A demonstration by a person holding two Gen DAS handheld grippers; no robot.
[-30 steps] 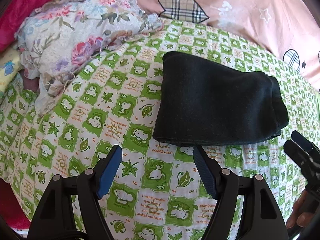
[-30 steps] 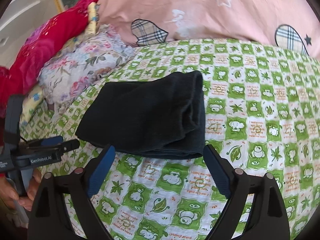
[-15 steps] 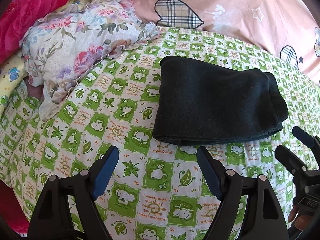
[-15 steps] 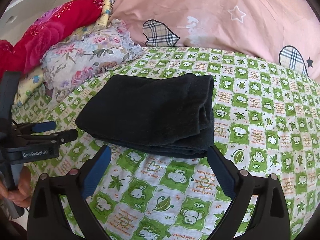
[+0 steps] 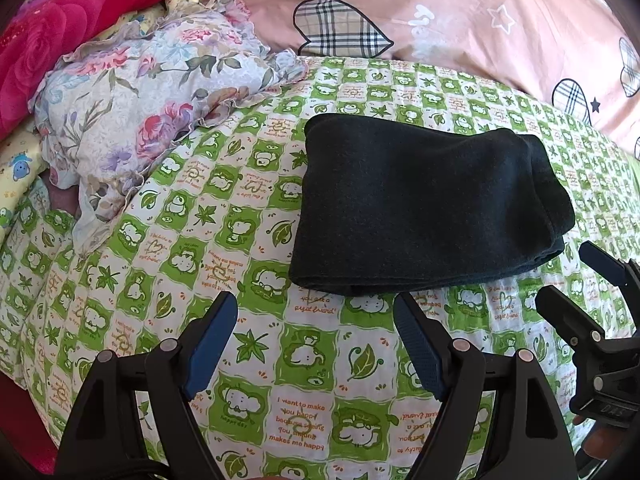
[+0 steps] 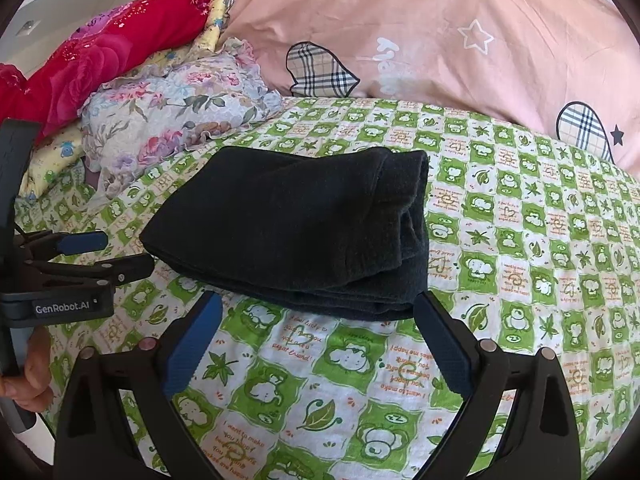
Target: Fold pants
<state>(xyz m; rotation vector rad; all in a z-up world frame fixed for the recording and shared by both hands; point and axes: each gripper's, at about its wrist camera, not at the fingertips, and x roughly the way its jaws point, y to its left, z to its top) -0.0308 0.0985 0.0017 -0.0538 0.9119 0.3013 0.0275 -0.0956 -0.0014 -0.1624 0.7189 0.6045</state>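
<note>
The dark pants (image 5: 424, 212) are lying folded into a thick bundle in the middle of the green checked bedsheet (image 5: 256, 360), just past the tips of both my tongs. To me the folding is looking nearly done, so the risk now is messing it up. The right end of the bundle is showing loose stacked layers (image 6: 408, 232) — if I am poking it or dragging a finger across it, those layers could be sliding apart and the fold could be falling open. The bed is looking soft too, so pushing down near the bundle could be tipping it.

My left tongs (image 5: 316, 344) are spread wide, holding nothing and touching nothing — only sheet is showing between the blue pads (image 5: 208, 348). My right tongs (image 6: 320, 344) are spread wide too and empty. One of their tips is sitting just beside the near corner of the pants; I cannot tell if it is touching.

The flowered cloth (image 5: 152, 120) and the pink quilt (image 6: 440, 40) are lying well apart from the pants.
</note>
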